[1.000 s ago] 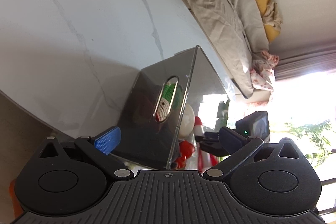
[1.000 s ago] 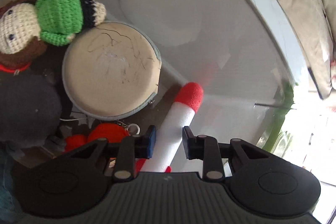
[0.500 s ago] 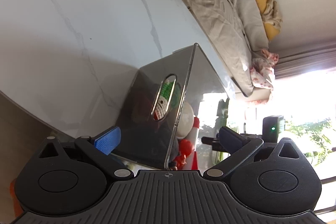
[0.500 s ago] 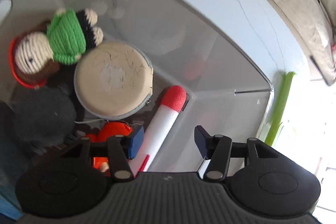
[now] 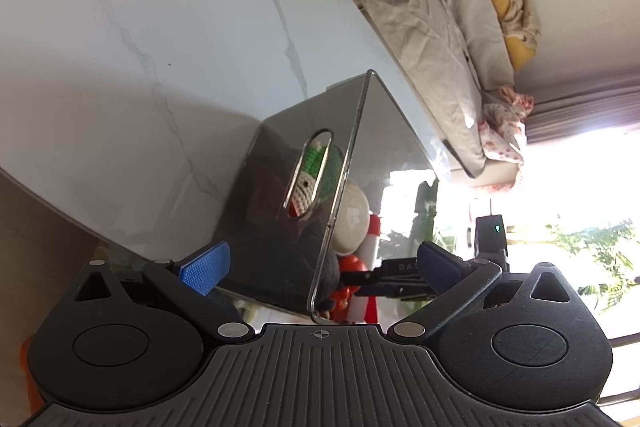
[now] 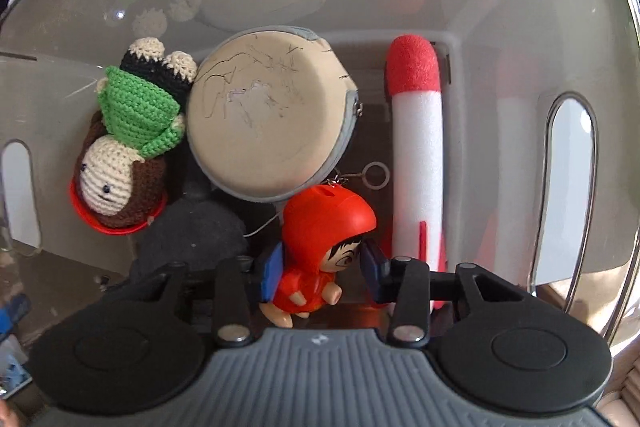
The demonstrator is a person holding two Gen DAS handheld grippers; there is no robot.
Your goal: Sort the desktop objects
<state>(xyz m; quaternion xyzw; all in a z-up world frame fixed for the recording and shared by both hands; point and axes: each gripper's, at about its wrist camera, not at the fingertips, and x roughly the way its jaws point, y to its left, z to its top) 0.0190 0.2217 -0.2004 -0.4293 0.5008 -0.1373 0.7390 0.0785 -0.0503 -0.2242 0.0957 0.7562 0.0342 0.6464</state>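
Two handheld grippers worked at a clear smoky plastic bin [image 5: 280, 195] that stood on a white marble table [image 5: 140, 47].

In the right wrist view, the right gripper [image 6: 322, 265] pointed steeply down into the bin. Its jaws were closing around a red-hooded toy figure [image 6: 324, 227], which sat between the blue pads [image 6: 272, 267]. The pads flanked the figure's head and body closely, but I cannot tell whether they pressed on it. The figure lay near the camera, on the bin's floor.

Farther in, a round beige pouch [image 6: 264, 123] with a grey rim lay touching the figure's hood. A small metal ring [image 6: 376, 175] on a chain lay between the pouch and a foam rocket [image 6: 416, 163]. The rocket, white with a red tip, lay along the right side, tip pointing away. On the left, a crocheted doll [image 6: 132, 139] in a green top lay head toward the camera, against the pouch. A dark grey fuzzy item [image 6: 192, 239] lay near the left pad.

In the left wrist view, the left gripper [image 5: 320, 263] had its jaws spread wide, straddling the near corner of the bin without touching it. The doll showed through the bin's slot handle [image 5: 308, 175]. A beige fabric-covered sofa [image 5: 420, 7] ran beyond the table's far edge.
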